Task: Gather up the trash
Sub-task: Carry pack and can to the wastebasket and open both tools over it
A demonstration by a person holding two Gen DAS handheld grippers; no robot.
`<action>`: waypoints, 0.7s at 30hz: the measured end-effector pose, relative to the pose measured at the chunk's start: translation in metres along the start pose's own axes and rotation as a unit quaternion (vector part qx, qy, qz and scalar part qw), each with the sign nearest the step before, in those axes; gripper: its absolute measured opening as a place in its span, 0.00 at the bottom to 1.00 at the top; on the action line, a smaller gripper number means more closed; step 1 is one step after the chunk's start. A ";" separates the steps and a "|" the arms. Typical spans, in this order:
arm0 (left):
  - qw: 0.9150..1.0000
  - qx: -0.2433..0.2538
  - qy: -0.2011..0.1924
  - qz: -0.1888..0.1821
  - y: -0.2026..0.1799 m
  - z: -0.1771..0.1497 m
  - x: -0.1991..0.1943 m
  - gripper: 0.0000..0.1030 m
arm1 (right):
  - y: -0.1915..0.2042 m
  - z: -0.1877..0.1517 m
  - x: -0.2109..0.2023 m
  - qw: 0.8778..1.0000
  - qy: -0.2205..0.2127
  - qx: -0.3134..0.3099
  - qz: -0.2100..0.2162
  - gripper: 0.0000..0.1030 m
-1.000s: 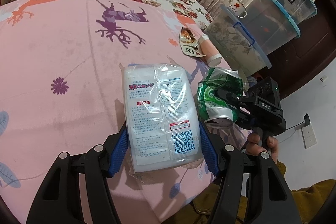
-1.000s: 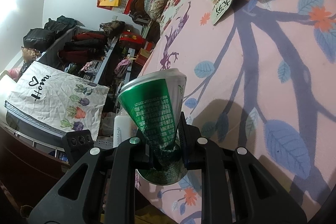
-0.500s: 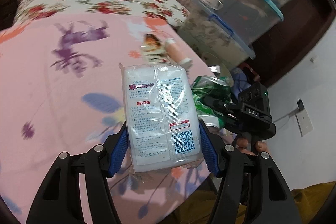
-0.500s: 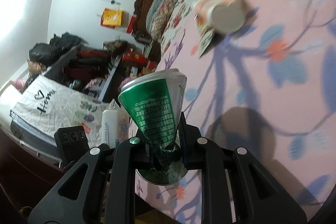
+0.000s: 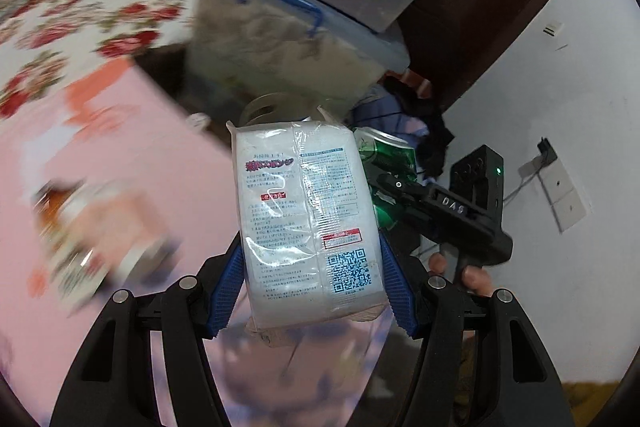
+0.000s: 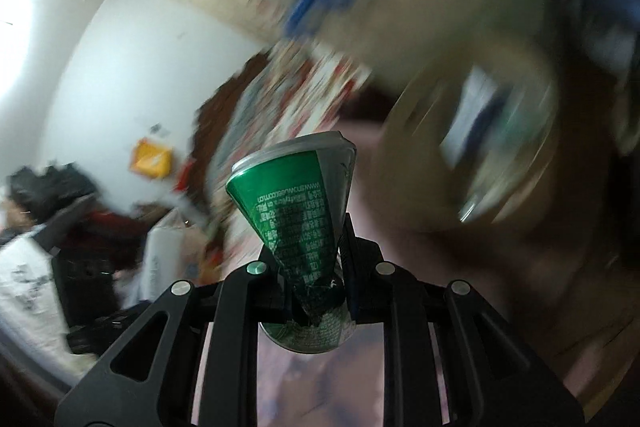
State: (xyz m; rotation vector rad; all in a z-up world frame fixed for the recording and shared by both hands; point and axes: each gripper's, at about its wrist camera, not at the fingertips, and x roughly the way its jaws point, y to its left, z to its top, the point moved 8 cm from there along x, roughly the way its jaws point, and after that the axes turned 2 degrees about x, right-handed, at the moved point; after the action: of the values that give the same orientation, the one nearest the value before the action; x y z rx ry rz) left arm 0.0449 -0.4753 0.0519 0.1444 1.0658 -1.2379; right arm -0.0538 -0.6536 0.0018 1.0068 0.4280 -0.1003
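Observation:
A white plastic packet with printed text and a QR code stands between the blue pads of my left gripper, which is shut on it. Just to its right, my right gripper carries a crushed green can, with a person's hand on the handle below. In the right wrist view that gripper is shut on the dented waist of the can, whose top end points away. Both loads hang past the bed's edge, near a round-rimmed container that the packet partly hides.
Stacked clear storage boxes with blue lids rise behind the packet. The pink bedsheet and a floral quilt lie to the left, with a blurred tube and wrapper on the sheet. A white wall with sockets is on the right.
Both grippers swung off the bed toward the storage boxes, so the bed slid left and the views blurred. The packet and the can kept their places in the jaws.

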 end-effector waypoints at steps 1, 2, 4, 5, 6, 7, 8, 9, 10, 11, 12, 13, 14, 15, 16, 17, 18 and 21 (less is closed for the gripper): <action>1.000 -0.001 0.005 -0.006 -0.003 0.016 0.018 0.58 | -0.007 0.016 0.001 1.000 -0.012 -0.011 -0.023 0.20; 1.000 0.000 0.008 -0.010 -0.005 0.029 0.033 0.58 | -0.013 0.026 0.003 0.999 -0.019 -0.020 -0.040 0.20; 1.000 0.002 0.010 -0.005 -0.005 0.054 0.065 0.58 | -0.027 0.046 0.015 0.996 -0.027 -0.033 -0.078 0.23; 1.000 0.002 0.011 -0.002 -0.004 0.063 0.075 0.58 | -0.030 0.051 0.023 0.995 -0.027 -0.035 -0.088 0.23; 1.000 0.001 0.014 0.004 -0.001 0.073 0.090 0.60 | -0.037 0.056 0.035 0.995 -0.018 -0.035 -0.094 0.27; 1.000 -0.001 0.016 0.008 0.001 0.079 0.100 0.60 | -0.043 0.058 0.049 0.995 0.002 -0.033 -0.095 0.34; 1.000 -0.006 0.021 0.011 0.004 0.085 0.112 0.61 | -0.048 0.058 0.064 0.994 0.024 -0.031 -0.098 0.64; 0.999 -0.011 0.027 0.013 0.007 0.090 0.123 0.61 | -0.050 0.058 0.071 0.994 0.032 -0.029 -0.103 0.79; 0.999 -0.020 0.035 0.013 0.011 0.094 0.137 0.63 | -0.051 0.060 0.074 0.994 0.025 -0.030 -0.106 0.78; 0.999 -0.027 0.043 0.012 0.015 0.097 0.148 0.68 | -0.052 0.062 0.072 0.993 0.015 -0.033 -0.111 0.78; 0.998 -0.035 0.049 0.013 0.019 0.099 0.159 0.73 | -0.053 0.066 0.067 0.993 0.005 -0.035 -0.111 0.76; 0.998 -0.040 0.053 0.015 0.021 0.099 0.167 0.74 | -0.054 0.069 0.061 0.993 -0.005 -0.035 -0.108 0.76; 0.997 -0.043 0.056 0.015 0.022 0.098 0.171 0.74 | -0.054 0.071 0.051 0.994 -0.022 -0.031 -0.105 0.76; 0.997 -0.046 0.061 0.012 0.022 0.096 0.176 0.74 | -0.054 0.070 0.042 0.994 -0.034 -0.028 -0.103 0.76; 0.997 -0.045 0.063 0.009 0.022 0.094 0.176 0.74 | -0.055 0.070 0.031 0.993 -0.048 -0.027 -0.100 0.76; 0.997 -0.042 0.065 0.011 0.022 0.092 0.177 0.76 | -0.054 0.068 0.023 0.993 -0.058 -0.027 -0.100 0.76; 0.997 -0.038 0.066 0.017 0.023 0.090 0.177 0.77 | -0.053 0.066 0.015 0.993 -0.066 -0.025 -0.099 0.76; 0.997 -0.042 0.069 0.011 0.021 0.082 0.170 0.77 | -0.047 0.052 -0.004 0.993 -0.079 -0.016 -0.092 0.76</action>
State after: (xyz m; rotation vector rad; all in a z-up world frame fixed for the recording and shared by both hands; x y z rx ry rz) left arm 0.0994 -0.6350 -0.0354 0.1778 1.2316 -1.1744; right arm -0.0546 -0.7230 -0.0097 0.9198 0.3759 -0.3357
